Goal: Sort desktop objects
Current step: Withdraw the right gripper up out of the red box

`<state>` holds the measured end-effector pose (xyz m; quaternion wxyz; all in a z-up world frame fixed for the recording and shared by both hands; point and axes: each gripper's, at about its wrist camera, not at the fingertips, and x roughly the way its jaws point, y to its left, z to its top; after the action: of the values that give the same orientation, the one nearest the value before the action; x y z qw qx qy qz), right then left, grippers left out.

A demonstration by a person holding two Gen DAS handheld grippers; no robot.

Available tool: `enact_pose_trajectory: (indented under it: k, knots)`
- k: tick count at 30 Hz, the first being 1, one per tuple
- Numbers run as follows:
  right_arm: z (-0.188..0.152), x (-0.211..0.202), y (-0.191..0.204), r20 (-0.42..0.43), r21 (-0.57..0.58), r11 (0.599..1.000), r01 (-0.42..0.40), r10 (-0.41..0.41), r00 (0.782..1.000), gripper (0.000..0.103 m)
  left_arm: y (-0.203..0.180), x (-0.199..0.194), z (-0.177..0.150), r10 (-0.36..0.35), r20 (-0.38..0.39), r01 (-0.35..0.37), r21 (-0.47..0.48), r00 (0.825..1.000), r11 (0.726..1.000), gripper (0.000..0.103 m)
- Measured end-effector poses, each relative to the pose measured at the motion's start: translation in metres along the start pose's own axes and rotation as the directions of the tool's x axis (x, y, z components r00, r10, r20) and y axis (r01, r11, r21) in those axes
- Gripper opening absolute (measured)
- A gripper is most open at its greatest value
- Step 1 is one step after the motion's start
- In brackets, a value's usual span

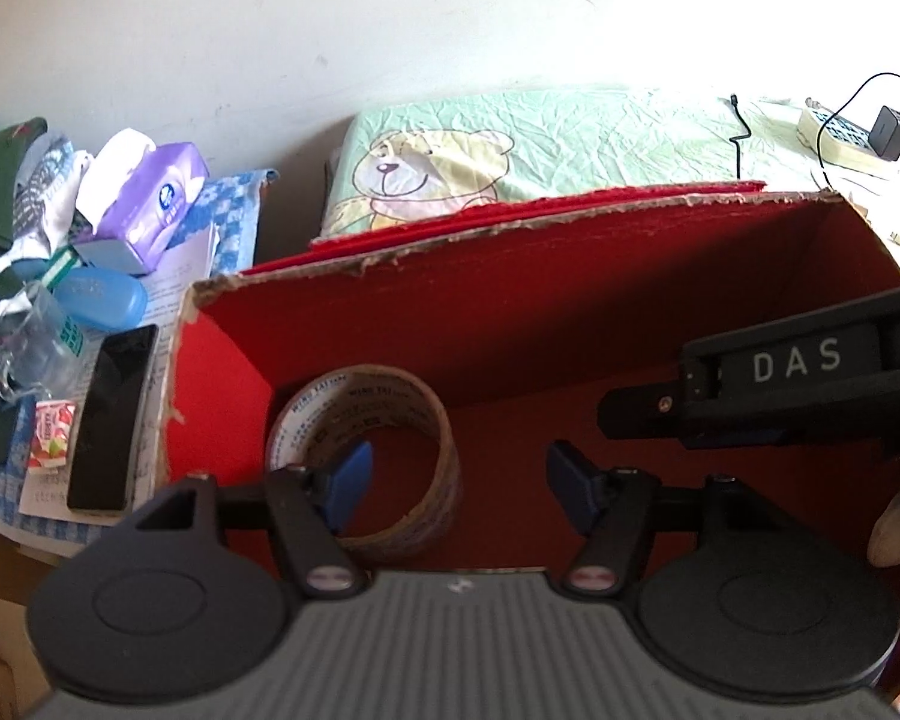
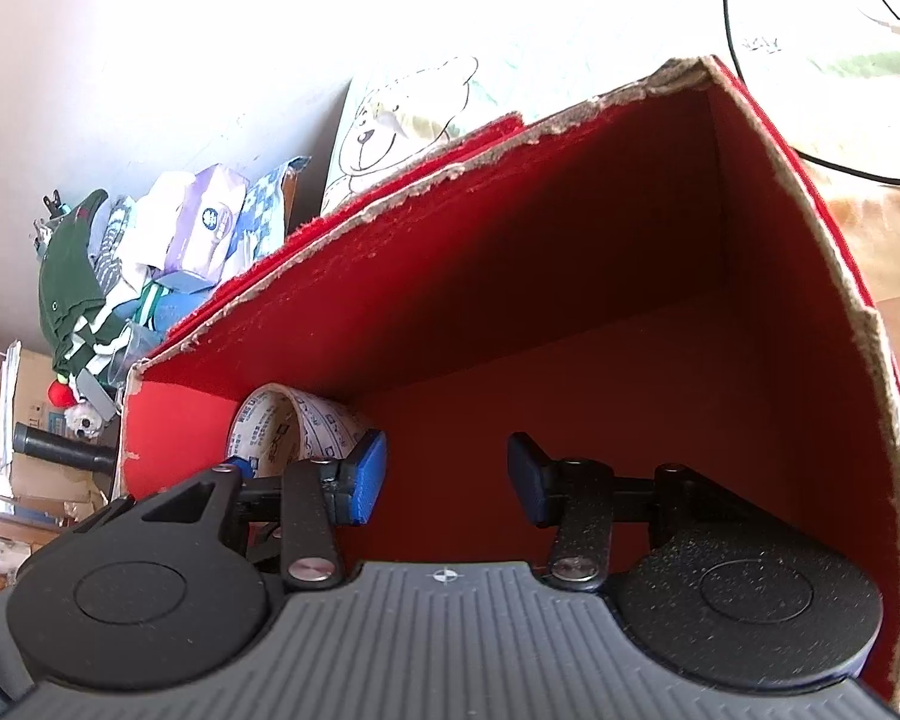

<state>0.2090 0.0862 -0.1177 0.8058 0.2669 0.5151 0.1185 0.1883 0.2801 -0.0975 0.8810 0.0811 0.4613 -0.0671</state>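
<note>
A white wall stands far back. Bright light falls on the right. A green bear pillow lies below it.

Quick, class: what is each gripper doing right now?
Left gripper: open, holding nothing, above the tape roll in the red box.
Right gripper: open, holding nothing.

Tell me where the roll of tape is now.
The roll of tape lies inside the red box, in its left corner on the floor, just ahead of the open left gripper.
</note>
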Motion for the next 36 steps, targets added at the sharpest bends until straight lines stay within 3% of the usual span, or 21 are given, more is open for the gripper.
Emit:
enact_pose_trajectory:
  k: [12, 20, 29, 32, 36]
  knots:
    - [-0.006, -0.009, 0.001, 0.107, -0.012, 1.000, -0.006, 0.007, 0.994, 0.049, -0.001, -0.003, -0.001, 0.026, 0.045, -0.026, -0.002, 0.999, 1.000, 0.075]
    - [-0.015, -0.023, 0.003, 0.260, -0.058, 0.997, -0.056, 0.070, 0.963, 0.049, -0.003, -0.004, -0.002, 0.043, 0.060, -0.043, 0.004, 0.997, 0.999, 0.076]
    - [-0.016, -0.028, 0.003, 0.317, -0.047, 0.995, -0.084, 0.095, 0.944, 0.049, -0.005, -0.008, -0.003, 0.069, 0.090, -0.071, 0.015, 0.994, 0.997, 0.077]
    - [-0.017, -0.032, 0.004, 0.340, -0.075, 0.993, -0.095, 0.115, 0.933, 0.049, -0.007, -0.013, -0.006, 0.069, 0.139, -0.073, 0.026, 0.988, 0.997, 0.077]
    - [-0.031, -0.048, 0.003, 0.401, -0.128, 0.987, -0.092, 0.137, 0.906, 0.049, -0.008, -0.032, -0.017, 0.068, 0.279, -0.078, 0.025, 0.958, 0.997, 0.087]
